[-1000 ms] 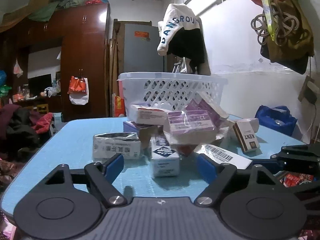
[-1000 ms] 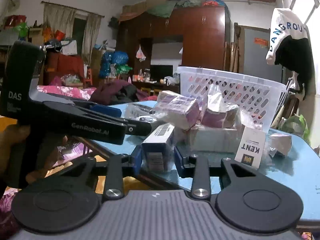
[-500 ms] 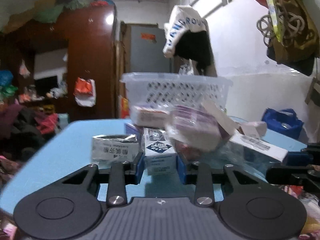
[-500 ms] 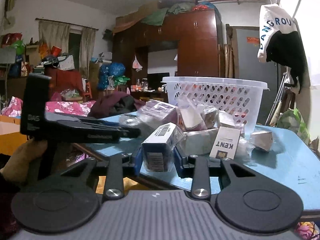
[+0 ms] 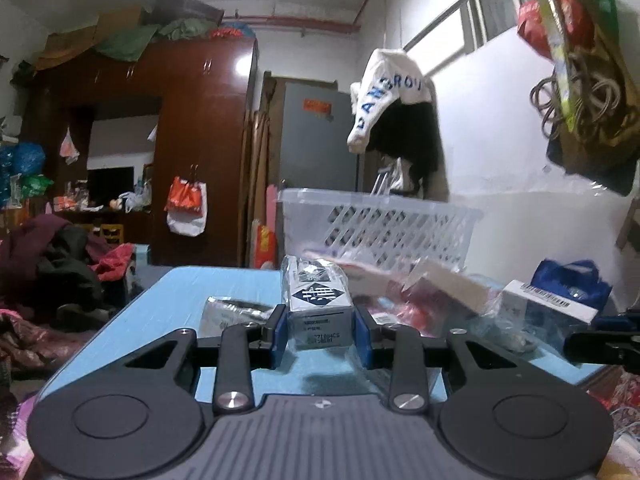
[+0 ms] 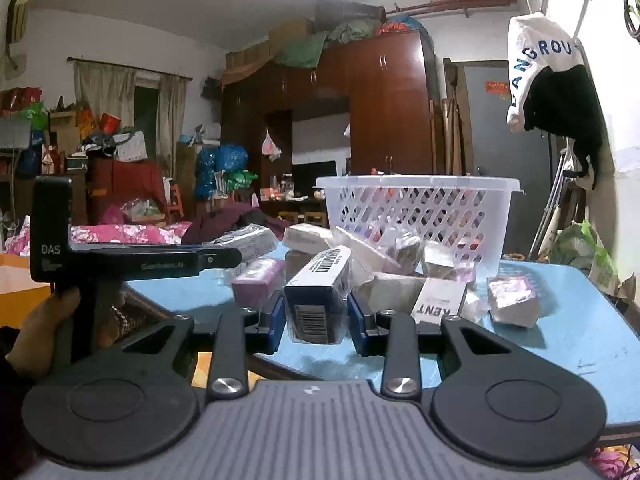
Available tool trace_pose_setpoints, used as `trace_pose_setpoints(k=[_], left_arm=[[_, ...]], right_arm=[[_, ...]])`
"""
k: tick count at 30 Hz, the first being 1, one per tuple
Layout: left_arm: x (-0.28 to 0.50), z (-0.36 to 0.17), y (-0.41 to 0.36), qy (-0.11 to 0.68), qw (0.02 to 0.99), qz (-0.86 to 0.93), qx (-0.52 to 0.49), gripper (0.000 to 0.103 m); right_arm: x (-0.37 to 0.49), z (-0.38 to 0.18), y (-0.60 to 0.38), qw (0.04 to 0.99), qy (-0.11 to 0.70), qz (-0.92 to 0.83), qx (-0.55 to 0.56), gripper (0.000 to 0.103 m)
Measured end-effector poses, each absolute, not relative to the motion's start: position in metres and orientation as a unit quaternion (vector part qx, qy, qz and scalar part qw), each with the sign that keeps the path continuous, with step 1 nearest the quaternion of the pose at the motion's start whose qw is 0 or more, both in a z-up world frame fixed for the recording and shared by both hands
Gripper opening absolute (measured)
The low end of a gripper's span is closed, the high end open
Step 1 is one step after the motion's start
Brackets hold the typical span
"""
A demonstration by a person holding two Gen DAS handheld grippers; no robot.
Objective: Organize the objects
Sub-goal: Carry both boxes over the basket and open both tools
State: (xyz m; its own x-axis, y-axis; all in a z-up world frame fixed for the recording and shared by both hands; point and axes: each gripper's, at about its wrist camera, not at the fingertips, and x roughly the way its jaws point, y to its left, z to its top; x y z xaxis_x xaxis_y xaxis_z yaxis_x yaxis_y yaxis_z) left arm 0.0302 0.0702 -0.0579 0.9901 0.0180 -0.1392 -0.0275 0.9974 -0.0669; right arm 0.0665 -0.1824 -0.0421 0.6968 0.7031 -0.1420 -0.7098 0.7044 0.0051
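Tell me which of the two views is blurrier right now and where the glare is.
Left wrist view: softer, with the white basket and the packets behind the held box smeared by motion; ceiling light glares at the top edge and reflects off the wardrobe. Right wrist view: sharper, the barcode box is readable; glare only from the ceiling lamp.

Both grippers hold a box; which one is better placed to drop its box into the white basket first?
Probably right: the right gripper grips its barcode box facing the white basket squarely; the left gripper sees it off-centre.
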Motion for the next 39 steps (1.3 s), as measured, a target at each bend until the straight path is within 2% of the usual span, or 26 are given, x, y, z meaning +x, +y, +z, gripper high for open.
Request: trace_pose_setpoints(k=[16, 24, 28, 32, 37, 38, 39], left_arm=[[0.029, -0.058, 0.084, 0.042, 0.997, 0.006, -0.068, 0.038], [0.039, -0.030, 0.084, 0.016, 0.997, -0.009, -0.071, 0.038], [0.079, 0.016, 0.083, 0.014, 0.996, -0.050, -0.072, 0.038], [0.160, 0.059, 0.082, 0.073, 0.990, -0.080, -0.089, 0.038], [0.228, 0.062, 0.079, 0.137, 0.983, -0.066, -0.103, 0.039], [0.231, 0.060, 0.077, 0.132, 0.984, -0.058, -0.101, 0.045], [0.233, 0.059, 0.074, 0.127, 0.987, -0.039, -0.094, 0.054]], right_arm=[[0.070, -0.029, -0.206, 0.928, 0.036, 0.371, 0.016, 0.037], [0.100, -0.010, -0.214, 0.937, 0.033, 0.348, 0.017, 0.037], [0.137, 0.024, -0.199, 0.936, 0.027, 0.351, -0.003, 0.037], [0.194, 0.063, -0.175, 0.939, 0.029, 0.342, -0.027, 0.037], [0.256, 0.066, -0.148, 0.938, 0.090, 0.327, -0.065, 0.037], [0.261, 0.063, -0.147, 0.939, 0.098, 0.324, -0.064, 0.038], [0.265, 0.059, -0.147, 0.939, 0.097, 0.325, -0.059, 0.045]])
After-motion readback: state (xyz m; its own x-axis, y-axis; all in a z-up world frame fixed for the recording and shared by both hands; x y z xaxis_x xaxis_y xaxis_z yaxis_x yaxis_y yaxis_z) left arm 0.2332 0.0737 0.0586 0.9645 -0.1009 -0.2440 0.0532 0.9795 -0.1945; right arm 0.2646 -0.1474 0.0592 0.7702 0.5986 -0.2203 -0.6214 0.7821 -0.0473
